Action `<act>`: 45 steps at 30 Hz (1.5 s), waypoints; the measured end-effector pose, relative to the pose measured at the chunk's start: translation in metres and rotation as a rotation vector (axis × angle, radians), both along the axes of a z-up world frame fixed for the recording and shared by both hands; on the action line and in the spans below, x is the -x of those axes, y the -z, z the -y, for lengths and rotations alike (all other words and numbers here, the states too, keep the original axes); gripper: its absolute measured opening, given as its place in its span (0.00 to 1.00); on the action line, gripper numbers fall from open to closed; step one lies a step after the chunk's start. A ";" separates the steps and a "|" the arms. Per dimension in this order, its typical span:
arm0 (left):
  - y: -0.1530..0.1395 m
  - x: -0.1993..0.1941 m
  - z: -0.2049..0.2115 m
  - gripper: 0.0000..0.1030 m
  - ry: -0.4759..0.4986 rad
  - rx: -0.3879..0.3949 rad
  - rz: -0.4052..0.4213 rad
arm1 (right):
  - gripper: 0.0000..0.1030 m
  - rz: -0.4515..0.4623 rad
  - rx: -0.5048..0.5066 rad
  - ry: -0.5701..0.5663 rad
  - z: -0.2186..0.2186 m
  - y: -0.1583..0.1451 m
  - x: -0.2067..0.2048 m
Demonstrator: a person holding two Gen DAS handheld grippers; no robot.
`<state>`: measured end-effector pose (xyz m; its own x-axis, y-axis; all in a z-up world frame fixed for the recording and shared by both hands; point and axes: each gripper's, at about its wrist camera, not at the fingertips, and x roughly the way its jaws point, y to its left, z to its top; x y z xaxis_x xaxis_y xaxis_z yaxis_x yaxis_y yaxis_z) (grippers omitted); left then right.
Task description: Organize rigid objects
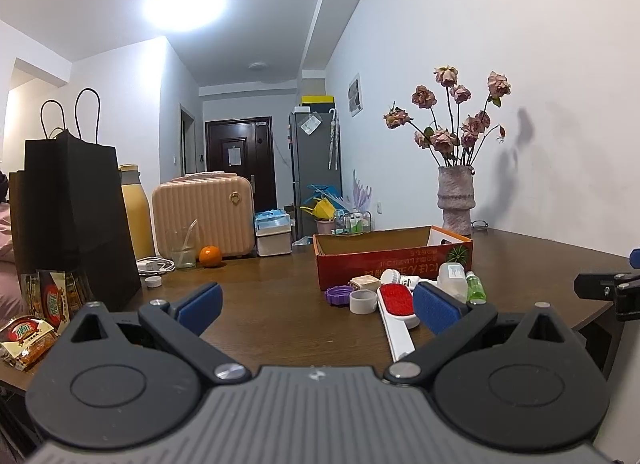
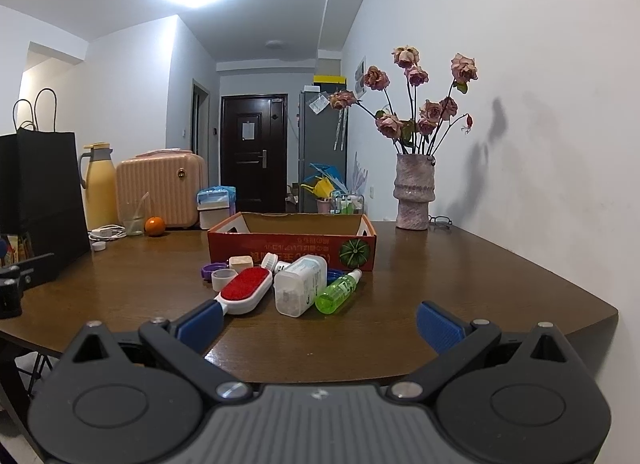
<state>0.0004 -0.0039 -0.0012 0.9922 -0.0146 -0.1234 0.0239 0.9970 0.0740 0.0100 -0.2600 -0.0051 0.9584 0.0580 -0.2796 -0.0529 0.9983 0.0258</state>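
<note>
Gaping wide, both grippers' jaws hold nothing above the table (image 2: 480, 264).

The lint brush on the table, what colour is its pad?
Red, set in a white body, on the lint brush; clearest in the right wrist view.

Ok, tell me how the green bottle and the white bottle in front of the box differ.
The green bottle is slim, see-through and tinted green; the white bottle is broader, boxier and milky white. The green bottle has a narrow white nozzle end pointing toward the red cardboard box; the white bottle carries a printed label on its side. Both lie on their sides, next to each other on the brown table, with both grippers open and away from them.
</note>
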 end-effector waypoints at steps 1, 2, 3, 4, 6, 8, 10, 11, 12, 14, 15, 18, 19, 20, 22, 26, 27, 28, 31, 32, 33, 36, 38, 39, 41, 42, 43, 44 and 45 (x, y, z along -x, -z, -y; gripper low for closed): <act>0.000 0.001 0.000 1.00 0.001 -0.001 -0.001 | 1.00 0.000 -0.001 0.000 0.001 0.000 0.000; 0.000 0.001 -0.001 1.00 0.002 -0.001 -0.002 | 1.00 0.000 -0.001 0.000 0.001 0.000 0.000; 0.000 0.001 0.000 1.00 0.002 -0.002 -0.002 | 1.00 0.000 -0.001 0.001 0.002 0.000 -0.001; 0.001 0.001 -0.001 1.00 0.003 -0.003 -0.002 | 1.00 0.001 -0.001 0.002 0.001 0.000 0.000; 0.001 0.001 -0.001 1.00 0.002 -0.002 -0.003 | 1.00 0.001 -0.004 0.003 0.001 0.001 0.000; 0.001 0.002 0.000 1.00 0.001 -0.003 0.000 | 1.00 -0.002 -0.008 0.001 0.000 0.003 -0.001; 0.001 0.002 0.000 1.00 -0.003 -0.004 0.006 | 1.00 -0.006 -0.007 0.001 0.000 0.004 -0.001; 0.000 0.002 0.000 1.00 -0.004 -0.005 0.007 | 1.00 -0.007 -0.007 0.002 0.000 0.004 -0.001; 0.000 0.002 0.000 1.00 -0.005 -0.006 0.008 | 1.00 -0.007 -0.008 0.003 0.000 0.005 -0.001; 0.000 0.002 0.000 1.00 -0.003 -0.007 0.005 | 1.00 -0.008 -0.013 0.005 0.001 0.005 -0.001; 0.000 0.002 0.000 1.00 -0.004 -0.006 0.004 | 1.00 -0.008 -0.015 0.006 0.001 0.006 -0.002; 0.000 0.001 0.000 1.00 -0.007 -0.003 -0.002 | 1.00 -0.010 -0.013 0.002 0.000 0.006 -0.002; 0.000 0.001 0.000 1.00 -0.006 -0.003 -0.005 | 1.00 -0.011 -0.012 0.001 0.000 0.007 -0.001; 0.000 0.000 0.001 1.00 -0.007 -0.004 -0.006 | 1.00 -0.013 -0.012 0.000 0.000 0.007 -0.001; 0.000 0.000 0.001 1.00 -0.007 -0.005 -0.006 | 1.00 -0.016 -0.016 0.000 0.000 0.007 -0.002; -0.001 -0.001 0.001 1.00 -0.005 -0.006 -0.009 | 1.00 -0.021 -0.027 -0.007 0.000 0.008 -0.004; -0.001 -0.001 0.001 1.00 -0.004 -0.007 -0.007 | 1.00 -0.022 -0.030 -0.008 0.000 0.009 -0.004; -0.001 -0.001 0.001 1.00 -0.004 -0.010 -0.005 | 1.00 -0.024 -0.033 -0.008 0.000 0.009 -0.004; 0.000 -0.001 0.001 1.00 0.001 -0.015 -0.006 | 1.00 -0.028 -0.047 -0.006 0.001 0.011 -0.005; 0.001 -0.001 0.001 1.00 0.003 -0.016 -0.008 | 1.00 -0.030 -0.052 -0.003 0.002 0.011 -0.005; 0.001 -0.002 0.001 1.00 0.004 -0.017 -0.011 | 1.00 -0.029 -0.056 -0.001 0.002 0.012 -0.005; 0.001 -0.002 0.001 1.00 -0.001 -0.015 -0.018 | 1.00 -0.031 -0.064 0.002 0.000 0.013 -0.006; 0.001 -0.003 0.001 1.00 -0.002 -0.021 -0.020 | 1.00 -0.035 -0.074 -0.006 -0.001 0.015 -0.005; 0.002 -0.003 0.002 1.00 -0.005 -0.024 -0.021 | 1.00 -0.039 -0.080 -0.012 -0.002 0.018 -0.005; 0.004 -0.006 0.002 1.00 -0.003 -0.030 -0.038 | 1.00 -0.055 -0.091 -0.023 -0.004 0.023 -0.007; 0.005 -0.007 0.002 1.00 -0.003 -0.031 -0.041 | 1.00 -0.063 -0.098 -0.023 -0.005 0.026 -0.008; 0.005 -0.008 0.002 1.00 -0.009 -0.030 -0.039 | 1.00 -0.064 -0.101 -0.021 -0.006 0.027 -0.009; 0.006 -0.008 0.001 1.00 -0.014 -0.030 -0.039 | 1.00 -0.061 -0.100 -0.019 -0.007 0.028 -0.009; 0.006 -0.009 0.001 1.00 -0.018 -0.029 -0.041 | 1.00 -0.056 -0.096 -0.015 -0.008 0.027 -0.009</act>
